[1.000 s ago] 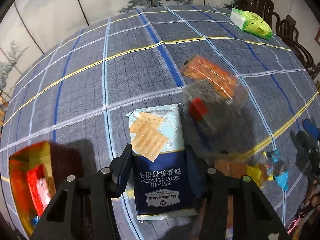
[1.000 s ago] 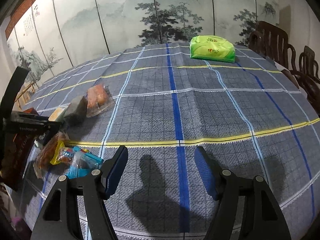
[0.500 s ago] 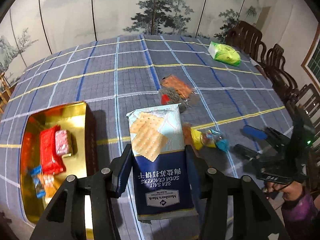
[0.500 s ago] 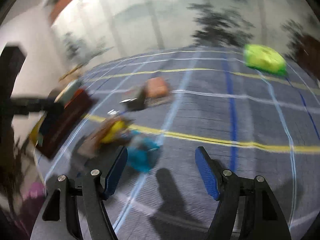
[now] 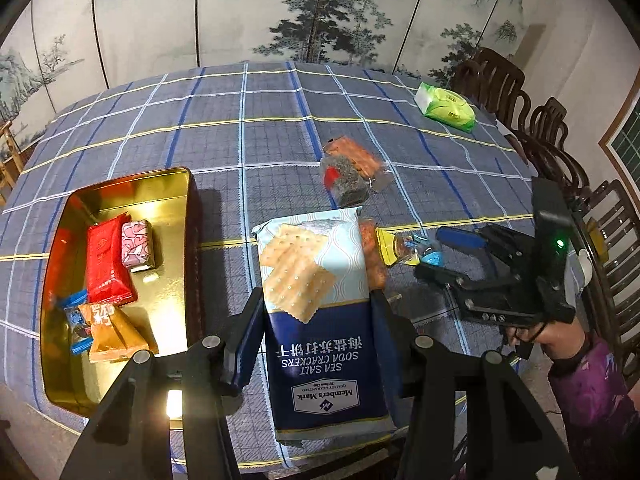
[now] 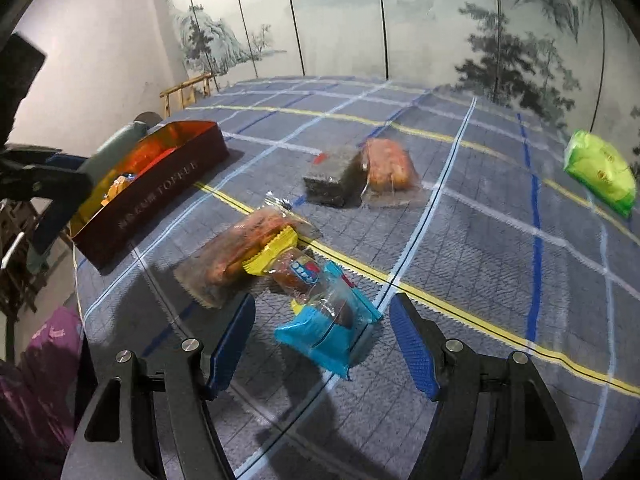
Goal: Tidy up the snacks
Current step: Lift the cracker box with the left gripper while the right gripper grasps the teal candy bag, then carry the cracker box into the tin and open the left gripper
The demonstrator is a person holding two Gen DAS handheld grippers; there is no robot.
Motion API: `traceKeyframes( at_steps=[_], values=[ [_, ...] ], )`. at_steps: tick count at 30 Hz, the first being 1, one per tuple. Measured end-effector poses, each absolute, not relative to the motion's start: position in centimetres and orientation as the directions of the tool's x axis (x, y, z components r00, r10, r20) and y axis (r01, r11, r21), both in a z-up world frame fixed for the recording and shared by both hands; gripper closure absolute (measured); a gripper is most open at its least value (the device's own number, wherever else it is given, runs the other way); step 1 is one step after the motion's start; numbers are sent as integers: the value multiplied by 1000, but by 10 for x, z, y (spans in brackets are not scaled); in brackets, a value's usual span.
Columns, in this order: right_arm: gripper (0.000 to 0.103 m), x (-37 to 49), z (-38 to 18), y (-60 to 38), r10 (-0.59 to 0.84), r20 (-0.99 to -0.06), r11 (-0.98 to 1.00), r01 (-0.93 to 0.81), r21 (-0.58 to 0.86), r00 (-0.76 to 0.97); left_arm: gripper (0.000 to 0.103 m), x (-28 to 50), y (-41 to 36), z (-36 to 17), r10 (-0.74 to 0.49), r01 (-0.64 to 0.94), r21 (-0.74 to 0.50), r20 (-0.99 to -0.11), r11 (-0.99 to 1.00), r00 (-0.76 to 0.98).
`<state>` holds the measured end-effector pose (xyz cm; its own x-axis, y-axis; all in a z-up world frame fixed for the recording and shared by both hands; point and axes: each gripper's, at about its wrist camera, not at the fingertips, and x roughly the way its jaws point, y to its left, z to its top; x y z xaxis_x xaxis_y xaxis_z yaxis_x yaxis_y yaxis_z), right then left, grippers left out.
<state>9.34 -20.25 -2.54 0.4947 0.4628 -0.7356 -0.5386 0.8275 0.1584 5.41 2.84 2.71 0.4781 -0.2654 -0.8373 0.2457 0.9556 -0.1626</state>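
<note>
Two grippers are at work, each on a different snack. The left gripper [image 5: 316, 332] is clamped on the soda cracker pack [image 5: 320, 312], its pads pressing both long sides, and the pack is held off the checked tablecloth [image 5: 280, 128], just right of the gold tin [image 5: 120, 188]. That tin already has a red packet [image 5: 106, 264], a pink sweet [image 5: 138, 246] and an orange packet [image 5: 116, 334] along its left and middle, so the cracker pack likely fits best laid flat in the bare right half, lowered level rather than dropped.

Its jaws have just been closing a little, yet the right gripper [image 6: 322, 344] is parted, with the blue-wrapped candy [image 6: 324, 324] between its pads and untouched. Before squeezing, it should come down so the pads straddle the firm middle of the candy, not the loose crinkled ends. The yellow-ended snack bag [image 6: 248, 252] lies touching the candy's far end, so a straight lift should avoid dragging it. Two more wrapped snacks [image 6: 360, 176] wait farther back.
</note>
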Motion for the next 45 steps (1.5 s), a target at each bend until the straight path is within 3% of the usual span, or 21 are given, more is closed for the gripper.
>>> traceKeyframes(
  at_steps=[1, 2, 6, 22, 34, 45],
  values=[
    [43, 97, -28, -203, 458, -743, 832, -531, 164, 488, 56, 53, 29, 27, -267, 247, -164, -838, 955, 476],
    [57, 100, -31, -204, 462, -752, 830, -528, 180, 470, 56, 52, 29, 27, -267, 246, -165, -838, 955, 475],
    [71, 94, -31, -208, 447, -753, 846, -501, 181, 482, 56, 50, 30, 28, -274, 245, -174, -837, 954, 474],
    [72, 42, -17, -261, 400, -681, 916, -282, 284, 613, 56, 35, 65, 48, -255, 199, -175, -813, 964, 523],
    [72, 36, -17, -259, 383, -683, 924, -249, 291, 622, 56, 36, 128, 37, -169, 75, -153, -826, 985, 537],
    [72, 37, -19, -261, 375, -689, 927, -225, 301, 620, 56, 74, 161, 25, -64, 31, -56, -837, 998, 543]
  ],
)
